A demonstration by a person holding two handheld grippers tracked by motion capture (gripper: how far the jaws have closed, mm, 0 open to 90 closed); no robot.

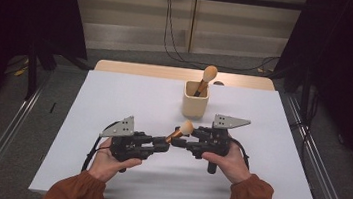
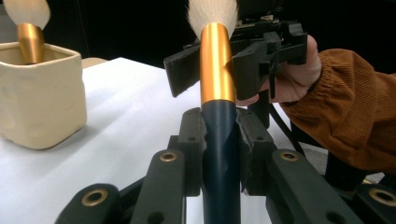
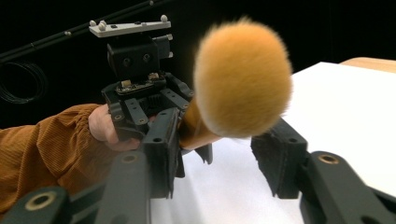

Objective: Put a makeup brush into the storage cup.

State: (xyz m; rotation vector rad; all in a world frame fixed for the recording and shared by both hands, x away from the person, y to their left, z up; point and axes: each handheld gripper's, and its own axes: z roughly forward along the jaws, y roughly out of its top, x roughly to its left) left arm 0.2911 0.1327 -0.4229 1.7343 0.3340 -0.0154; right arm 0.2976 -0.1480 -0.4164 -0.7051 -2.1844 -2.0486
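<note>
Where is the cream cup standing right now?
In the high view, the cream cup stands at the table's far middle, holding one brush, beyond both grippers.

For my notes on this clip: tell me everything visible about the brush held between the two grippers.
The makeup brush has a dark navy handle, a shiny gold ferrule and a fluffy rounded head, tan-orange at its tip and paler near the ferrule. The left gripper is shut on its handle, holding it above the white table, head angled up toward the right gripper. That gripper's open jaws flank the ferrule; contact is unclear. A similar brush stands in the cream cup beyond.
</note>
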